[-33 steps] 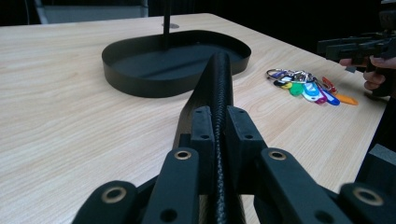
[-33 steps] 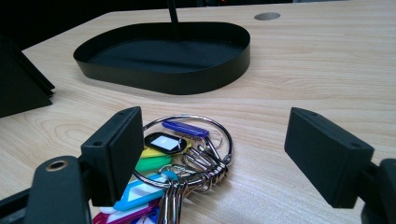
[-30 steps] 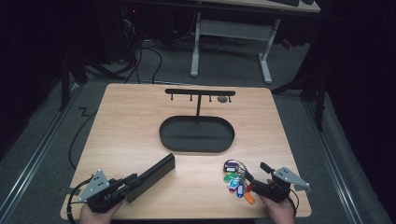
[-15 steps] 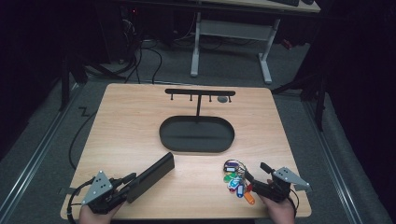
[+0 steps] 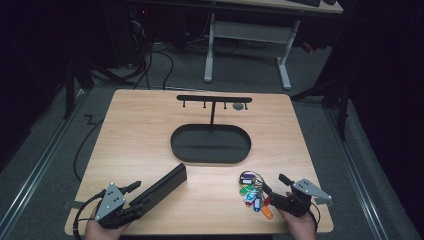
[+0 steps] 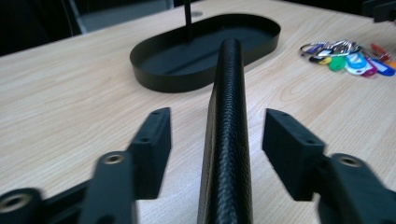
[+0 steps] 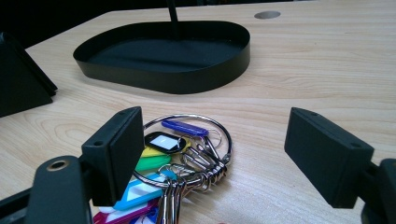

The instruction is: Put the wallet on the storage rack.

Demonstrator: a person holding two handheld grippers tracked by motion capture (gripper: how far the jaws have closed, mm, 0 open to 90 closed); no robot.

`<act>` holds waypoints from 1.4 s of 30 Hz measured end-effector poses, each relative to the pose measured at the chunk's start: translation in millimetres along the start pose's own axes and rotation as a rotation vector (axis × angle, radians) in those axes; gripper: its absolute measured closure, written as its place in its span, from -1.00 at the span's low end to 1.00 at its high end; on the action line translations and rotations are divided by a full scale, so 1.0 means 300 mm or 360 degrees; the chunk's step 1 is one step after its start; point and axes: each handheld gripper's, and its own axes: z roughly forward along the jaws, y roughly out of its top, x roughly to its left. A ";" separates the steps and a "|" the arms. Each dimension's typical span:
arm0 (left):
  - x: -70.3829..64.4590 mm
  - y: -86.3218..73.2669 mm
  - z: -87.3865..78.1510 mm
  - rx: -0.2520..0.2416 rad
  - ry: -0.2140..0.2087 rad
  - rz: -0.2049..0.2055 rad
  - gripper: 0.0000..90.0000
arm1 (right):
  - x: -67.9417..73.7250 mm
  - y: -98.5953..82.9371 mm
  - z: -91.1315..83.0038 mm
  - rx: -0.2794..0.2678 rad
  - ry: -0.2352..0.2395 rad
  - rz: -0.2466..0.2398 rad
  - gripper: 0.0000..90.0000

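We see the wooden table (image 5: 150, 130), the black oval tray (image 5: 210, 144) at its middle, the long black case (image 5: 162, 186) near the front-left corner between our left gripper (image 5: 134, 192) jaws, spread apart, untouching, the key bunch (image 5: 252, 192) near the front-right corner, our right gripper (image 5: 272, 185) wide open just beside it.

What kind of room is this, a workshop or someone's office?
Probably a lab or test room rather than a home. A lone wooden table stands in a dark space, cables trail over the grey floor behind it, and a desk frame stands beyond. A person's hands hold the left gripper and right gripper.
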 end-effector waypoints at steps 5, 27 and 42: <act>-0.011 0.037 0.014 0.0114 0.0015 0.0070 -0.14 | -0.005 0.001 -0.007 -0.0011 0.0011 0.0001 -0.55; -0.010 0.180 0.106 0.0845 -0.0061 0.0324 0.21 | -0.023 0.003 -0.016 -0.0029 0.0047 0.0055 -0.54; -0.005 0.217 0.152 0.1061 -0.0129 0.0259 0.60 | -0.028 -0.001 -0.015 -0.0019 0.0039 0.0069 -0.54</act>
